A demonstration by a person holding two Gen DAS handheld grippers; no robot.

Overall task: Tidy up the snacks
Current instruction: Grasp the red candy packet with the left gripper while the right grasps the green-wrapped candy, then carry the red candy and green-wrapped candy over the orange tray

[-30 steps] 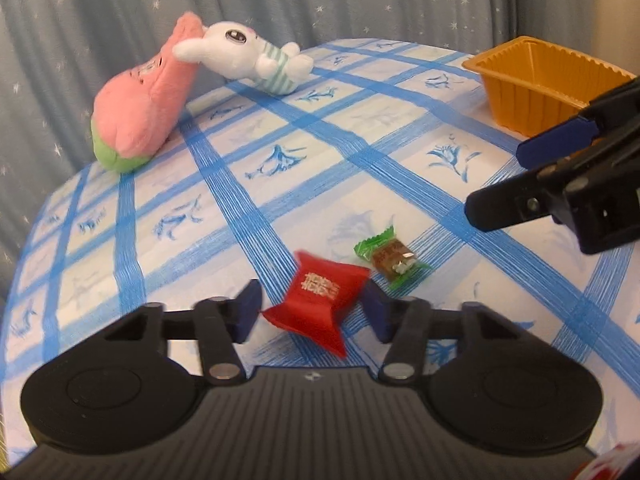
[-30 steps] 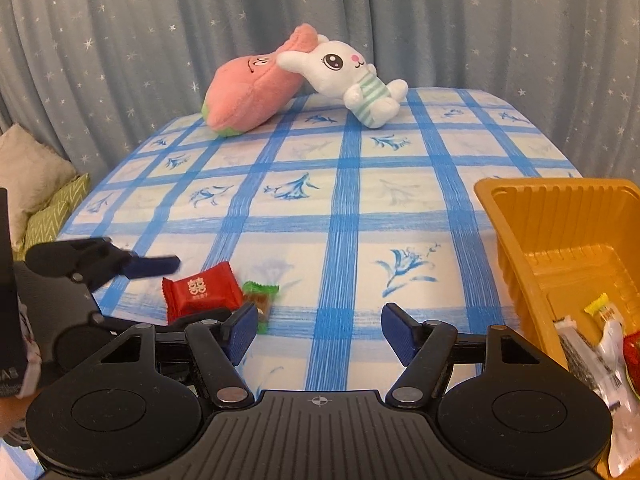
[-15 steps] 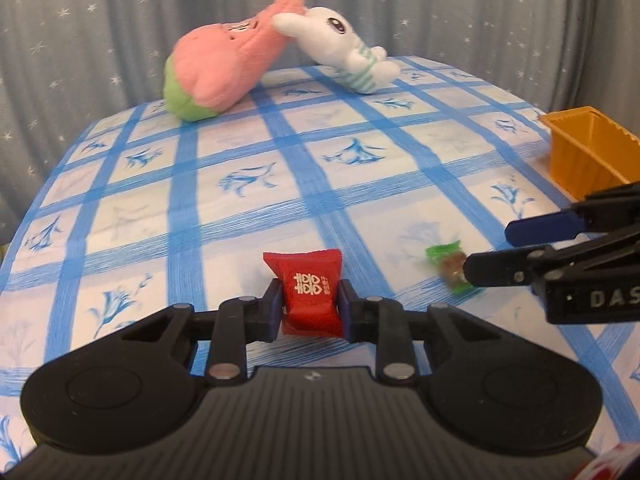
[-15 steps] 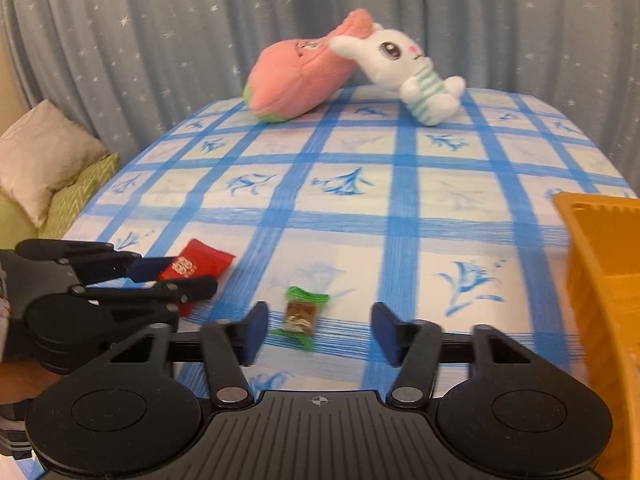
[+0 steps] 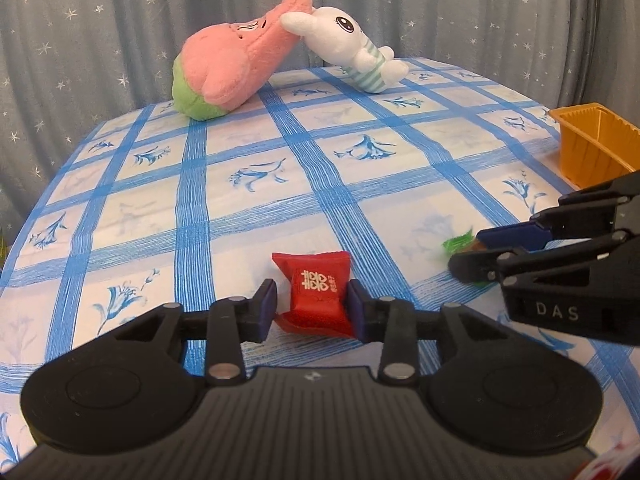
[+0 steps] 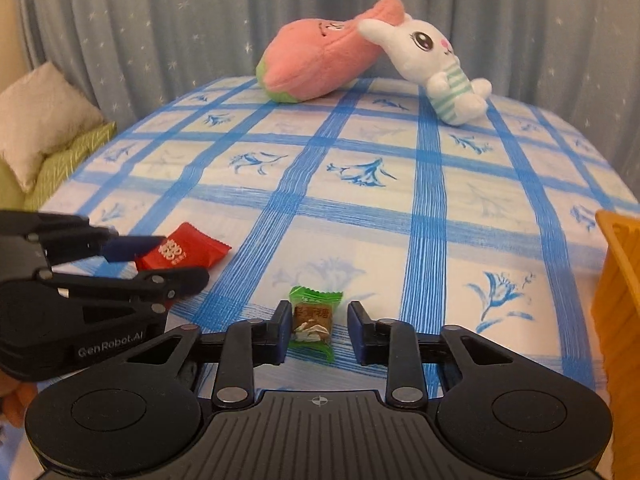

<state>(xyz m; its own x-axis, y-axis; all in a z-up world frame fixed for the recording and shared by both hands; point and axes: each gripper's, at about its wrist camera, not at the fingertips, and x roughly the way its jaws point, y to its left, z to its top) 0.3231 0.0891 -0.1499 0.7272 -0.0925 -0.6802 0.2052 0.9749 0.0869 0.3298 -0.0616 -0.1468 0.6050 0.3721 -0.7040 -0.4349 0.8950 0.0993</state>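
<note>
My left gripper (image 5: 312,309) is shut on a red snack packet (image 5: 314,290) with white characters, just above the blue-checked tablecloth; the packet also shows in the right wrist view (image 6: 182,251). My right gripper (image 6: 319,330) is open, its fingers on either side of a small green-and-brown candy (image 6: 313,320) that lies on the cloth. In the left wrist view the right gripper (image 5: 500,248) covers most of that candy (image 5: 456,241). An orange tray (image 5: 596,146) stands at the right edge; its corner shows in the right wrist view (image 6: 620,280).
A pink plush (image 5: 236,68) and a white rabbit plush (image 5: 352,52) lie at the far side of the table. Grey starred curtains hang behind. A cushion (image 6: 40,120) sits off the table's left edge.
My left gripper has closed on the red packet. My right gripper has moved left over the green candy and narrowed around it.
</note>
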